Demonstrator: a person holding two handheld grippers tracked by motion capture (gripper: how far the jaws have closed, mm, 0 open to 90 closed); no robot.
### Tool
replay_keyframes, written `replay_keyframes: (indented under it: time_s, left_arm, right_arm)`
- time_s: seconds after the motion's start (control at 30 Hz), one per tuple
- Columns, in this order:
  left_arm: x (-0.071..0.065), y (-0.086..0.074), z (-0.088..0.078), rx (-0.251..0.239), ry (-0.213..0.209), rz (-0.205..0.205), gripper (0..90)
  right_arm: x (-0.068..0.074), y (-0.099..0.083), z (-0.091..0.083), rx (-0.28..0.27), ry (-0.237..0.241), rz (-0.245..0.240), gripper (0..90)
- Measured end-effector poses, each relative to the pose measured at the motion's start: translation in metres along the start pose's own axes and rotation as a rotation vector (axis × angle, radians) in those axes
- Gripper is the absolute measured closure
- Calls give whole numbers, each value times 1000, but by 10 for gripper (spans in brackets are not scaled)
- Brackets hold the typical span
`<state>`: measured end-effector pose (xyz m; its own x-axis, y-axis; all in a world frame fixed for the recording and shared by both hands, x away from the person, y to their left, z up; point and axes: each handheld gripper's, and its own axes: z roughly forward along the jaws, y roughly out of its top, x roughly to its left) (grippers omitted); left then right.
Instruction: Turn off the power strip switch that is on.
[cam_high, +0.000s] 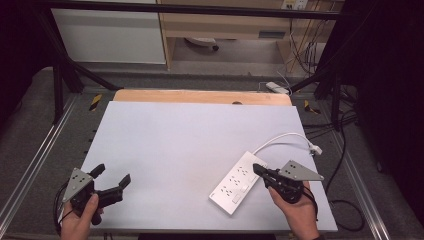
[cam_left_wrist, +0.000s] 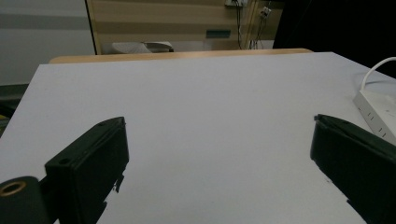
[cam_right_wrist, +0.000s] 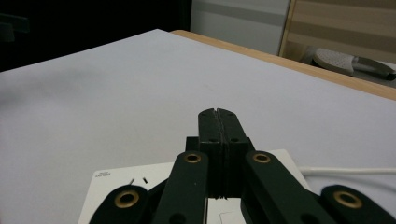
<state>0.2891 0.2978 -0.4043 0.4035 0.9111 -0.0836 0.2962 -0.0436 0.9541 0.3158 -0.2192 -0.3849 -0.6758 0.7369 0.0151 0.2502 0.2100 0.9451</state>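
White plastic, the power strip (cam_high: 238, 183) lies flat on the worktop (cam_high: 175, 150), near its right front corner, set at a slant with its cord (cam_high: 285, 138) curving off from the far end to a plug (cam_high: 315, 148) at the right edge. The right gripper (cam_high: 258, 169) hangs over the strip's far end, its jaws clenched together on nothing; the right gripper view shows the two black tips pressed flush, with the strip's white face (cam_right_wrist: 140, 186) just beneath them. Whether the tips touch the strip I cannot tell.

The work seems to be about the strip, perhaps pressing its switch or nudging it into place with the closed tips. To do that well, the tips should come down square on the intended spot, not on a socket hole, and push gently, since a light strip on a smooth sheet will likely slide or pivot under a sideways load. Keeping the cord slack would stop it dragging the far end round.

Well apart, at the left front corner, the left gripper (cam_high: 111, 175) rests near the surface with jaws released and spread wide, bare worktop between them. It could steady the strip's near end if needed.
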Motion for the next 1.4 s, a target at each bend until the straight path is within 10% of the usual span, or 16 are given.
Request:
replay_keyframes:
  time_s: [1.4]
  left_arm:
    - [-2,-1,3,17,-12,8,39]
  right_arm:
    - [14,-13,20,121,70,-15,897]
